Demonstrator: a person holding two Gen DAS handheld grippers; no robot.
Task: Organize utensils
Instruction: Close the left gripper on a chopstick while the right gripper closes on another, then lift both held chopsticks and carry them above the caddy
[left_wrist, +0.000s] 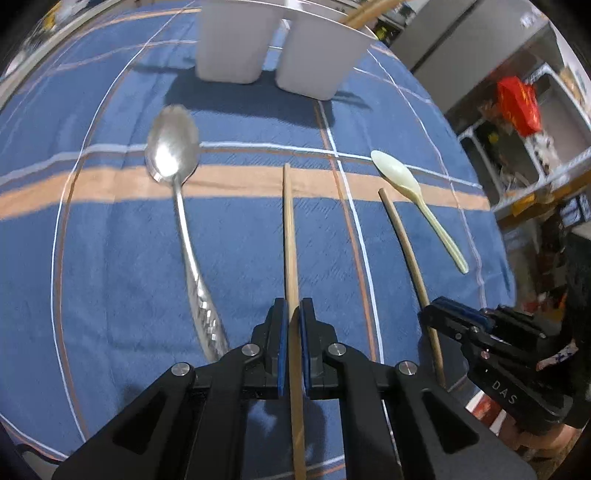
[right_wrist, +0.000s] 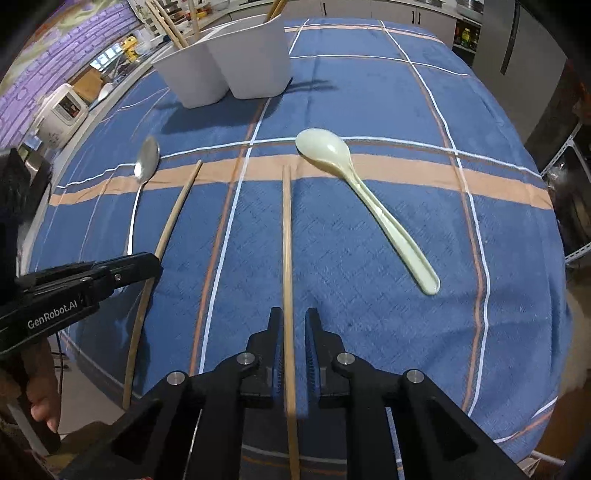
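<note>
My left tongs (left_wrist: 292, 314) pinch one chopstick (left_wrist: 290, 229), my right tongs (right_wrist: 294, 325) loosely straddle another chopstick (right_wrist: 287, 236) on the blue-plaid desk (right_wrist: 369, 74) in a kitchen.

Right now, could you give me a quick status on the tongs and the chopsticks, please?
Left tongs shut on left chopstick. Right tongs straddle right chopstick, gap showing, not clamped. Metal spoon, plastic spoon lie aside; white holder ahead, nothing between.

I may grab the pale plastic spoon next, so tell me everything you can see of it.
The plastic spoon is a pale cream one-piece utensil with a glossy oval bowl and a grooved handle that widens to a rounded end. It lies flat on the blue checked tablecloth, bowl facing up and towards the white holders, handle angled back to the right. Nothing else touches it; no gripper is on it.
</note>
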